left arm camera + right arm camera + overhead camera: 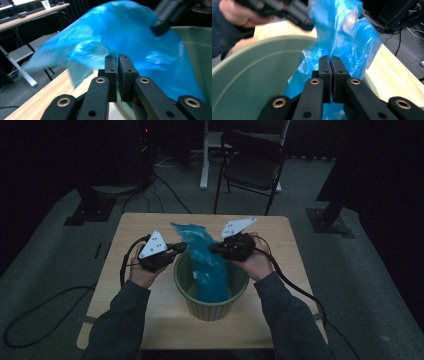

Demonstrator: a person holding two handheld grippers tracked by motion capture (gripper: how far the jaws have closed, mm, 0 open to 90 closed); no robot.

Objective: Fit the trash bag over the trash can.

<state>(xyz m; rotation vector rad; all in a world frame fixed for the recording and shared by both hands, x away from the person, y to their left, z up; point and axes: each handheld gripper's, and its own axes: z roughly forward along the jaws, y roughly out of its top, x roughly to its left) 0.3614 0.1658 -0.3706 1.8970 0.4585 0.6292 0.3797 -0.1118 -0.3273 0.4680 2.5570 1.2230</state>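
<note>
Blue bag point(207, 265) (no print legible) clenched by both tongs over green pot point(210, 306).

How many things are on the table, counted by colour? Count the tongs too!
Blue: 1, the plastic bag
Green: 1, the bucket
Black: 2, the left tongs and the right tongs, both on the bag
Total: 4
</note>
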